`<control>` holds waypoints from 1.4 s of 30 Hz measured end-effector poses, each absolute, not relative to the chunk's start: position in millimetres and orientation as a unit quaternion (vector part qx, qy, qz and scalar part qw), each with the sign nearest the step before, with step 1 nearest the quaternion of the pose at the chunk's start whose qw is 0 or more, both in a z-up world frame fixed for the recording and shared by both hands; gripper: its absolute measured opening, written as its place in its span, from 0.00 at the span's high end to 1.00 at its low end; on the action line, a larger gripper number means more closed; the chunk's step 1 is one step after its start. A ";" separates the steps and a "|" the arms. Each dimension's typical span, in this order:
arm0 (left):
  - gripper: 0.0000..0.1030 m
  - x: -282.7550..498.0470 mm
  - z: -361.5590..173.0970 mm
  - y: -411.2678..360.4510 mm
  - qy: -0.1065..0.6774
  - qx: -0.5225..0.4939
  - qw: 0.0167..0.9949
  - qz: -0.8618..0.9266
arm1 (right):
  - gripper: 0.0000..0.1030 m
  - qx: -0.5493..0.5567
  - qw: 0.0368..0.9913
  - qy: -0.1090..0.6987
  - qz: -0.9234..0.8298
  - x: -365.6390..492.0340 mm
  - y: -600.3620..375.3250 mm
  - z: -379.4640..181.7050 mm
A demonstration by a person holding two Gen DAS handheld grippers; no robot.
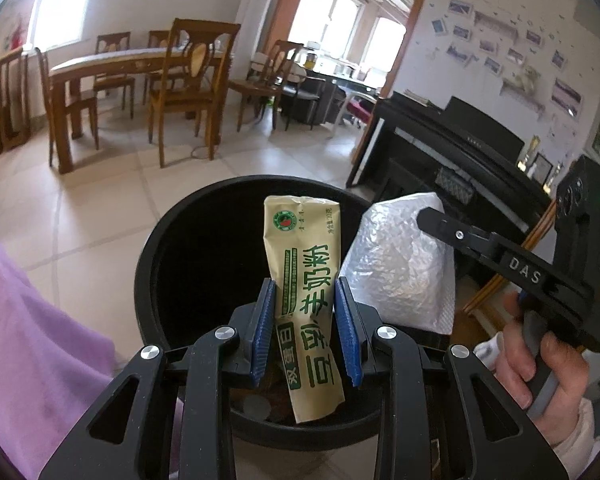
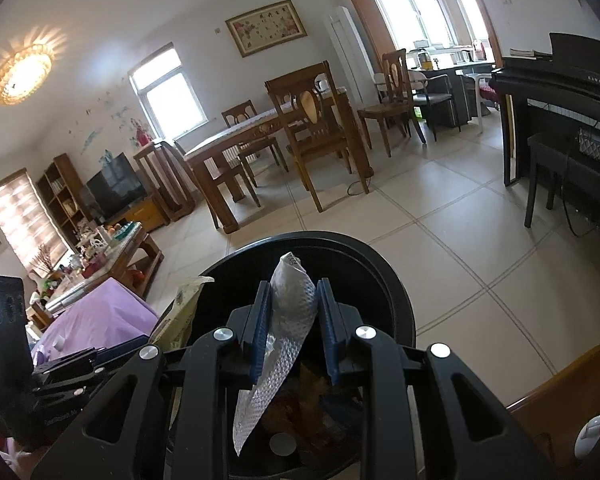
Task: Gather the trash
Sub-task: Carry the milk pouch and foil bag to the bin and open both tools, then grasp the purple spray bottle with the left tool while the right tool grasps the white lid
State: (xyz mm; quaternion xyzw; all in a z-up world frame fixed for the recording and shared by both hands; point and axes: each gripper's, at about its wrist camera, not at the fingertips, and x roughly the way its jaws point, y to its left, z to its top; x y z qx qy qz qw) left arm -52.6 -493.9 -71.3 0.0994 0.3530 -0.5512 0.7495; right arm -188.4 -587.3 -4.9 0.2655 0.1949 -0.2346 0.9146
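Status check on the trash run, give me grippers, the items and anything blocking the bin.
Left gripper shut on powder sachet. Right gripper shut on bubble-wrap bag. Both over open black bin. Nothing blocking the drop.

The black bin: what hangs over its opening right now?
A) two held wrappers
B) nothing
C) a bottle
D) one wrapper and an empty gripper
A: over the black bin, the left gripper pinches a tan packet and the right gripper pinches a silver bubble pouch.

Bright daylight blows out the windows (image 1: 332, 16); a ceiling lamp (image 2: 20, 74) glares; fisheye edges bend.
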 end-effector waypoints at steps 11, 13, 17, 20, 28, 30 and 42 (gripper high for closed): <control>0.21 -77.5 -42.6 -475.3 0.297 0.126 0.778 -0.540 | 0.20 0.272 0.920 0.188 -0.211 -193.3 -585.5 2.6; 0.19 -78.1 -36.7 -465.5 0.293 0.122 0.780 -0.539 | 0.20 0.270 0.922 0.189 -0.204 -191.0 -580.3 5.5; 0.18 -72.4 -27.0 -436.8 0.290 0.111 0.788 -0.533 | 0.20 0.260 0.925 0.197 -0.196 -181.5 -567.9 9.4; 0.18 -58.0 -20.8 -399.0 0.296 0.090 0.800 -0.514 | 0.20 0.250 0.928 0.208 -0.181 -168.8 -551.9 12.0; 0.17 16.3 -15.6 -239.6 0.326 0.010 0.863 -0.386 | 0.20 0.205 0.941 0.248 -0.102 -112.0 -484.7 21.3; 0.17 28.9 -17.3 -207.4 0.333 -0.001 0.872 -0.359 | 0.20 0.188 0.944 0.260 -0.074 -91.3 -460.2 24.6; 0.17 100.9 -20.7 -45.6 0.366 -0.051 0.903 -0.218 | 0.20 0.104 0.938 0.321 0.077 24.5 -331.8 35.8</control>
